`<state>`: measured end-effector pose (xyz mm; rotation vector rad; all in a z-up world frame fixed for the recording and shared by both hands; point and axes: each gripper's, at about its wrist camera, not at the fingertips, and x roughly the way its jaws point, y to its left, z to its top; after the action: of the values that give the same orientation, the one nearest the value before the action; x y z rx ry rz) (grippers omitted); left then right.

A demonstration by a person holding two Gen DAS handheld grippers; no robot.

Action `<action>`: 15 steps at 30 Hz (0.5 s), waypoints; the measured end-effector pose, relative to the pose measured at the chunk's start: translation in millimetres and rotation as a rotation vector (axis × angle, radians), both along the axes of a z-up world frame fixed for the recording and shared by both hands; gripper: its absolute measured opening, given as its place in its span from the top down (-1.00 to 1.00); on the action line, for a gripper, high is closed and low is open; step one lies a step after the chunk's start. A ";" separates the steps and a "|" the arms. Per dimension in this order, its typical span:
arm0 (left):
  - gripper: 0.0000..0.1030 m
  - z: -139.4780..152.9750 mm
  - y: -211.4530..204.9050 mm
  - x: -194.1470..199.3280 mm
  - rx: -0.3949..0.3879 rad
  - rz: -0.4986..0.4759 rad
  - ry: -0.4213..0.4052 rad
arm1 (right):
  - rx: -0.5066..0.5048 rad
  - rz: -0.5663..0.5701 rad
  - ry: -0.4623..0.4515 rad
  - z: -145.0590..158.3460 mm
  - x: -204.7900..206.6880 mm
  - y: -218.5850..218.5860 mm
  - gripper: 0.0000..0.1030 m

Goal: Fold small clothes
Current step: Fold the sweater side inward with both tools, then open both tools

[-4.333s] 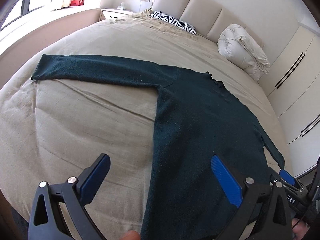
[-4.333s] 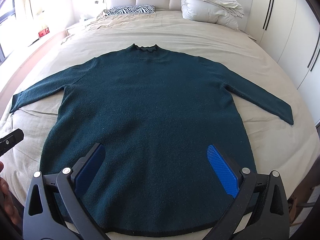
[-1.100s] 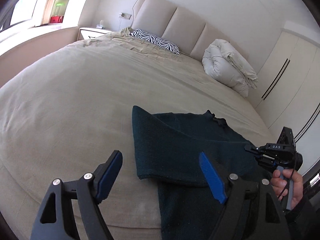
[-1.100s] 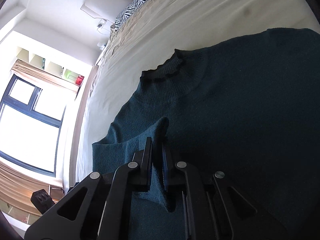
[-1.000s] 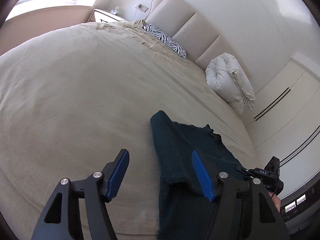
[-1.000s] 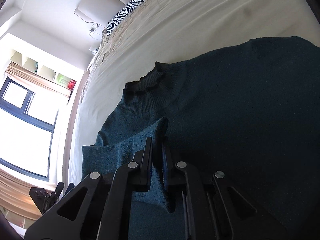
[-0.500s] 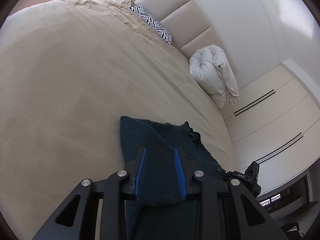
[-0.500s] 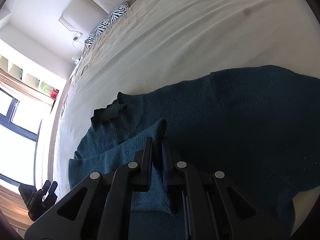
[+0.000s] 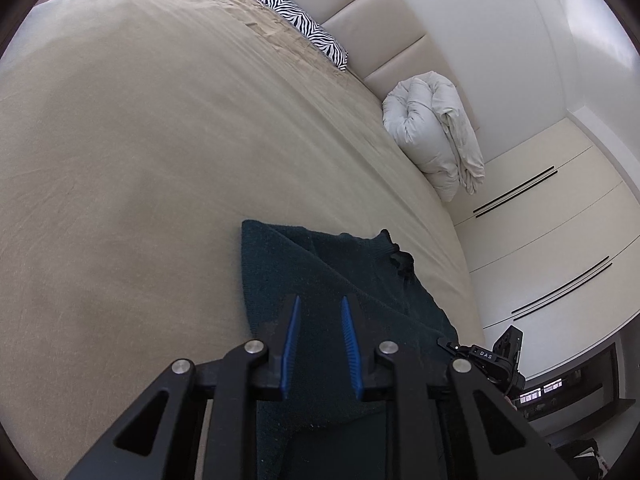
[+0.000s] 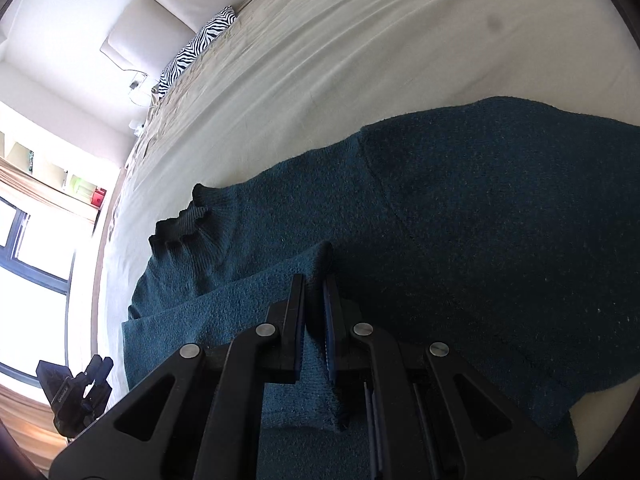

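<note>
Right gripper (image 10: pixel 314 296) pinches a fold of the dark teal knitted sweater (image 10: pixel 460 232), its black fingers squeezed together on the cloth, likely to carry the sleeve over the body. Left gripper (image 9: pixel 318 316) has its blue-padded fingers close together with sweater between them; a firm grip cannot be told. Sweater lies near the foot edge of the big beige bed (image 9: pixel 140 140), far from the zebra-striped pillow (image 9: pixel 302 20) and the rolled white duvet (image 9: pixel 434 136) by the headboard.
</note>
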<state>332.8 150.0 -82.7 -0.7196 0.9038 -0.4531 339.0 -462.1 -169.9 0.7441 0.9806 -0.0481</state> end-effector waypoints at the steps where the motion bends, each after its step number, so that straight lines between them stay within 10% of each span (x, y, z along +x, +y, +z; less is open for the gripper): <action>1: 0.56 -0.1 0.1 0.0 0.001 0.000 -0.001 | -0.003 0.000 -0.001 1.1 -0.4 -1.3 0.86; 15: 0.56 -1.4 -1.9 1.2 0.002 -0.017 -0.011 | -0.030 0.009 0.017 -3.9 5.5 -8.7 0.86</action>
<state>334.0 148.1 -84.1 -0.7069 0.9004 -0.4710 344.5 -470.9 -173.9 0.7126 0.9969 -0.0614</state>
